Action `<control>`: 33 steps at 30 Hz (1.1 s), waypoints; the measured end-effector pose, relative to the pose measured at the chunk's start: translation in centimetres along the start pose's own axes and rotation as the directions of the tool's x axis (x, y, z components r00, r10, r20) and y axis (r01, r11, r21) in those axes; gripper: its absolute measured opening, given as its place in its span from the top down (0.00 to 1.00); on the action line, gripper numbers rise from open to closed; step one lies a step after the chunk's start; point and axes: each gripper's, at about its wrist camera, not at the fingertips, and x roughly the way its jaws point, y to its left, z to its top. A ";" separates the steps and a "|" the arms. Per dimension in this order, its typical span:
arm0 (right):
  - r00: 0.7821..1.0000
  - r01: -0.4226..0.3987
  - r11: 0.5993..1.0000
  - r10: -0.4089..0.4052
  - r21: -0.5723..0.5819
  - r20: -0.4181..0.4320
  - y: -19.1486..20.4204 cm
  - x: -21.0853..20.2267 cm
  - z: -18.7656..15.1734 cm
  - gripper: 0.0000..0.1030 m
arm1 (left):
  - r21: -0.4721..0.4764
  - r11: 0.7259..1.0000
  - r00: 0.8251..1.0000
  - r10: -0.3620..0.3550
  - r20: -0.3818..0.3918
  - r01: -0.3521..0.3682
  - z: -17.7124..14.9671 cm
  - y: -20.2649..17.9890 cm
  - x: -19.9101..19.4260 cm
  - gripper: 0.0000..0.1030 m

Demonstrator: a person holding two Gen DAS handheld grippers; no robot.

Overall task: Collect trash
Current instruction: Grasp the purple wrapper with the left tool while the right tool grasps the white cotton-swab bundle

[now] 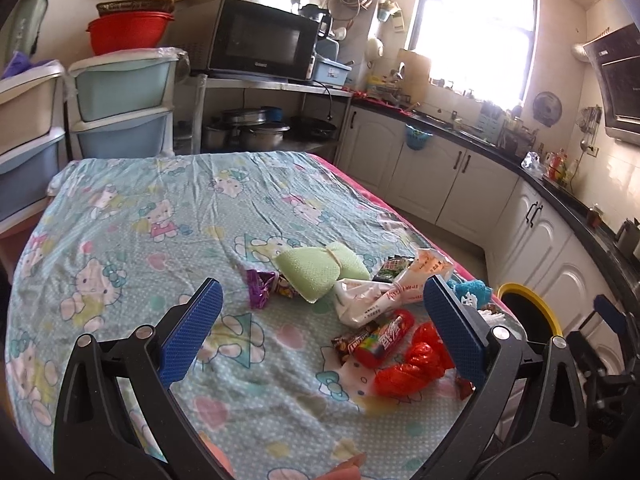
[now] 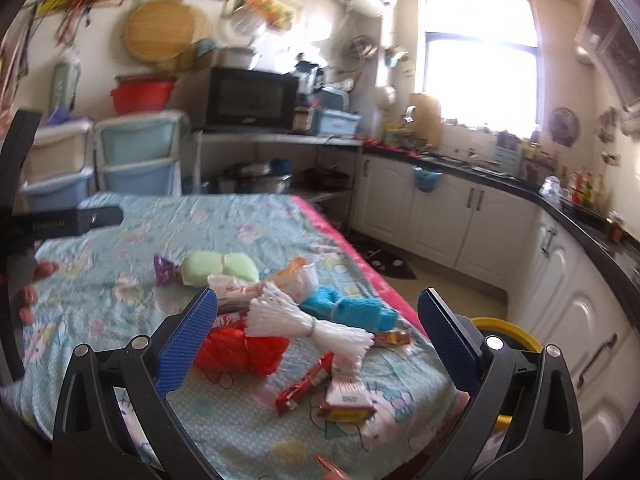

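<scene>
Near the right edge of the table: the trash is lying in a loose heap on the cat-print cloth (image 1: 132, 200).
Trash pieces: a crumpled red plastic bag (image 1: 416, 364), a red candy roll (image 1: 384, 338), a dark snack wrapper (image 1: 352, 342), a white printed bag (image 1: 376, 296), a purple wrapper (image 1: 260, 286) and a green wrapper (image 1: 394, 268) are sitting close together, some touching.
Other things in the heap: a green sponge (image 1: 320, 270), a blue towel (image 2: 348, 308) and a white bundle of sticks (image 2: 304, 320) are lying among the wrappers.
Bin: a yellow-rimmed bin (image 1: 532, 308) is standing on the floor just beside the table's right edge.
Left gripper (image 1: 320, 328): it is hovering over the cloth with jaws wide apart, holding nothing.
Right gripper (image 2: 318, 334): it is hanging above the heap, jaws spread, empty.
</scene>
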 end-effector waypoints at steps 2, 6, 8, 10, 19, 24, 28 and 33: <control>0.999 -0.029 0.998 0.028 -0.057 -0.018 0.4 1.4 0.1 0.06 | -0.014 0.999 0.999 -0.035 -0.028 0.034 0.3 0.2 1.0 0.10; 0.997 -0.059 0.982 0.050 -0.179 -0.055 1.1 3.8 -0.3 0.06 | -0.050 0.997 0.996 -0.054 -0.073 0.051 0.6 0.9 3.5 0.10; 0.993 -0.092 0.977 0.075 -0.190 -0.091 1.0 5.1 -0.7 0.06 | -0.043 0.999 0.994 -0.027 -0.105 0.023 0.8 1.6 5.3 0.10; 0.985 -0.129 0.974 0.105 -0.186 -0.137 0.7 6.6 -1.1 0.06 | -0.025 1.000 0.991 0.013 -0.133 -0.016 1.0 2.6 7.3 0.10; 0.943 -0.267 0.951 0.224 -0.158 -0.245 0.0 11.7 -1.6 0.06 | -0.101 0.994 0.970 0.010 -0.245 -0.036 0.6 8.8 13.8 0.10; 0.908 -0.350 0.921 0.288 -0.173 -0.304 0.6 13.9 -1.4 0.07 | -0.087 0.995 0.963 -0.072 -0.260 0.050 0.7 9.8 15.2 0.10; 0.892 -0.394 0.893 0.314 -0.218 -0.325 1.4 14.6 -1.6 0.39 | -0.098 0.992 0.953 -0.109 -0.283 0.084 0.2 10.4 16.1 0.15; 0.886 -0.431 0.870 0.355 -0.242 -0.299 1.5 14.4 -1.3 0.89 | -0.127 0.985 0.938 -0.153 -0.310 0.119 -0.7 11.0 17.4 0.31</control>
